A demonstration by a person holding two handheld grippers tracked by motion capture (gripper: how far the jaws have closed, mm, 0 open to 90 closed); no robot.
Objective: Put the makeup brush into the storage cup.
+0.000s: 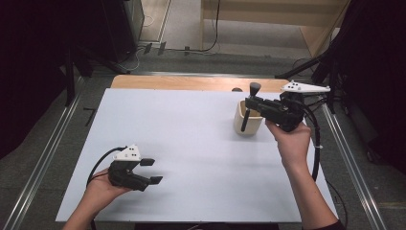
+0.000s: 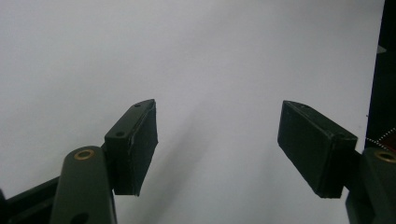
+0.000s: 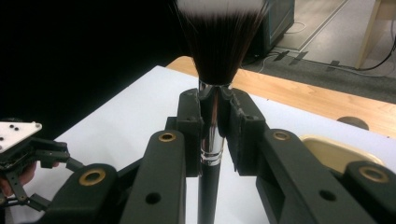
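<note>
A makeup brush (image 1: pixel 249 108) with a dark bristle head and black handle is upright, its lower end down inside a cream cup (image 1: pixel 247 125) at the table's right. My right gripper (image 1: pixel 250 104) is shut on the brush; in the right gripper view the jaws clamp its silver ferrule (image 3: pixel 211 138) below the bristles (image 3: pixel 219 42). The cup's rim (image 3: pixel 334 150) shows at the right of that view. My left gripper (image 1: pixel 151 171) rests low at the table's front left, open, and its pads (image 2: pixel 135 144) have nothing between them.
The white table top (image 1: pixel 191 139) has a wooden strip (image 1: pixel 191 82) along its far edge. Metal rails (image 1: pixel 352 158) run down both sides of the table. Dark stands and cables (image 1: pixel 306 67) sit on the floor beyond the far right corner.
</note>
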